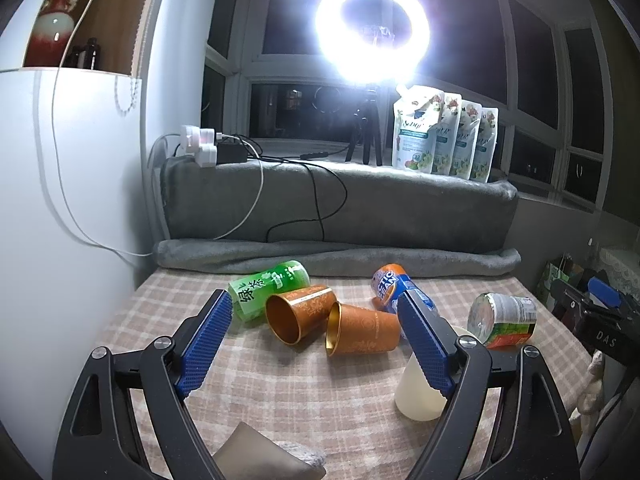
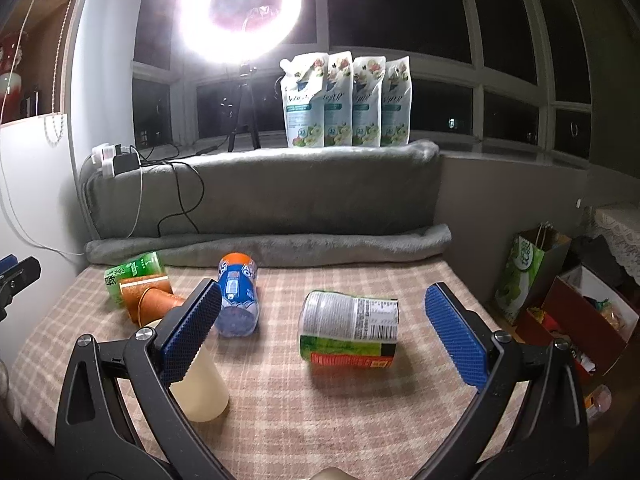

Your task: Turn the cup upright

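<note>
Both grippers hover above the checked tablecloth with jaws spread wide and nothing between the pads. The left gripper frames two orange cups lying on their sides: the rear orange cup shows its open mouth toward the camera, and the front orange cup lies just beside it, apparently touching it, with its gold-lined mouth turned toward the rear cup. Either cup fits the task; which one is intended cannot be told. The green tea can lies against the rear cup, and the blue-and-orange can lies close behind the front cup, so lateral clearance for a pad is tight at both outer flanks. The right gripper points at the green-and-red labelled can, also on its side, with bare cloth around it. A cream cylinder, possibly an inverted cup, stands behind the right gripper's left pad. The rolled grey blanket bounds the far edge; the near cloth offers the most free room for uprighting.
</note>
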A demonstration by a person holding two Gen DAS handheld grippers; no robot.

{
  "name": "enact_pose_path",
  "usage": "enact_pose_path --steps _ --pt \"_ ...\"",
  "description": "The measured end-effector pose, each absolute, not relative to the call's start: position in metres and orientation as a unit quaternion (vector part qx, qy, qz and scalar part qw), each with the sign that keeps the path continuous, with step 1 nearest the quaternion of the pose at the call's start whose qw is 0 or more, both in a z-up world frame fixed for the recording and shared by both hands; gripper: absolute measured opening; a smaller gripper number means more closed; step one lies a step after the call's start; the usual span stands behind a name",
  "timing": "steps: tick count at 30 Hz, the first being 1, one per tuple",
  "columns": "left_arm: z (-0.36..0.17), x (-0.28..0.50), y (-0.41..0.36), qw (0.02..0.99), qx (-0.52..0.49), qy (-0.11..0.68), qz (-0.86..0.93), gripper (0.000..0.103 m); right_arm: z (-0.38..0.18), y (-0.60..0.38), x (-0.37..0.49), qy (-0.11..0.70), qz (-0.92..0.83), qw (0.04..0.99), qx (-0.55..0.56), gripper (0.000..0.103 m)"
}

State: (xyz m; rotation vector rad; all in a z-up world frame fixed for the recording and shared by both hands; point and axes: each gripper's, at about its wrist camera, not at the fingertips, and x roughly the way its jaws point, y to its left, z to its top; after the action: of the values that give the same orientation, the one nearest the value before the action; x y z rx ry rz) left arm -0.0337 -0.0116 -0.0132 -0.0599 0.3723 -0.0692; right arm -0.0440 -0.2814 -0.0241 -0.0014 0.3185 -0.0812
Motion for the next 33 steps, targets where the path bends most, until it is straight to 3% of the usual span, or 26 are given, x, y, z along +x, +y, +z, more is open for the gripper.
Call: enact_pose_path --steps 33 --pt "-0.0161 -0.0321 -0.0149 0.977 -0.029 0.205 -0.047 0.085 -0.02 -0.2809 -0.0444 0.151 -0.045 0.987 0.001 0.103"
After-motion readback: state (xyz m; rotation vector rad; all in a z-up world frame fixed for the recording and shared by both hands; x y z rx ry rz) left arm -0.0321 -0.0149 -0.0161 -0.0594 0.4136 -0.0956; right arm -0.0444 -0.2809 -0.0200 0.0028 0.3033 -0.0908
